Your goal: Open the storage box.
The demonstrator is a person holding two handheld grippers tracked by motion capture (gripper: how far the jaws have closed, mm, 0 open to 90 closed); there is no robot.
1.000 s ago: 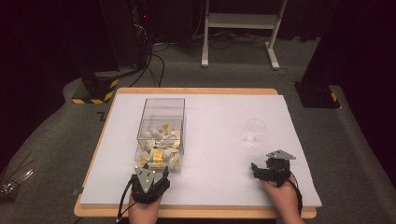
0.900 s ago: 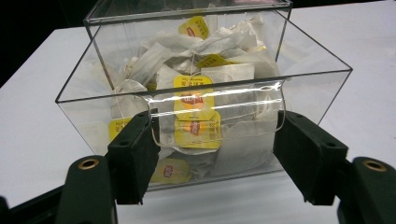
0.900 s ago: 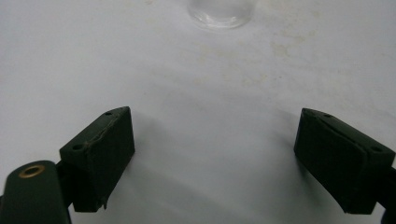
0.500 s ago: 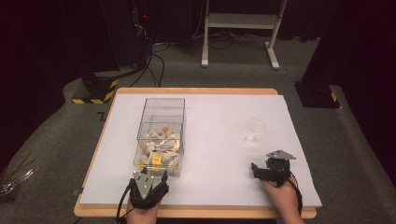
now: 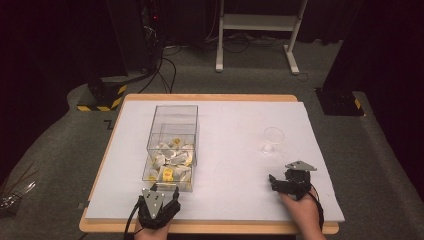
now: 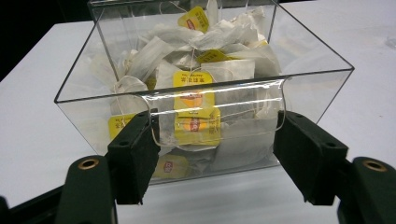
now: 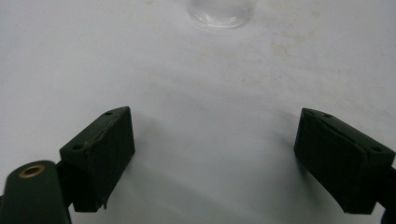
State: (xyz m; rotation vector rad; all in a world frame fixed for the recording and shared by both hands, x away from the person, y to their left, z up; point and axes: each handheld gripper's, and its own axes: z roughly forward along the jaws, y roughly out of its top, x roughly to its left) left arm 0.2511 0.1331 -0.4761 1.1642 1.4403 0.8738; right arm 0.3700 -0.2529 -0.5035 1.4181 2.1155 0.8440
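Observation:
A clear plastic box (image 5: 172,145) stands left of centre on the white table (image 5: 235,200), and several tea bags (image 6: 196,93) with yellow tags lie heaped in it. My left gripper (image 5: 161,192) sits just short of the box's near wall. Its jaws stand open (image 6: 219,156), wide apart, with the near wall (image 6: 210,135) right in front of them and nothing held. My right gripper (image 5: 289,176) rests low at the table's near right, open (image 7: 229,158) over bare table. An empty clear glass (image 5: 272,140) stands a short way beyond it, and its base (image 7: 222,11) shows in the right gripper view.
The table's wooden edge (image 5: 210,227) runs close behind both hands. A metal stand (image 5: 255,25) and cables lie on the dark floor past the far edge. A yellow-and-black striped block (image 5: 100,97) sits off the far left corner.
My left gripper has drawn back slightly toward the table's near edge, away from the box. The right gripper has not moved.

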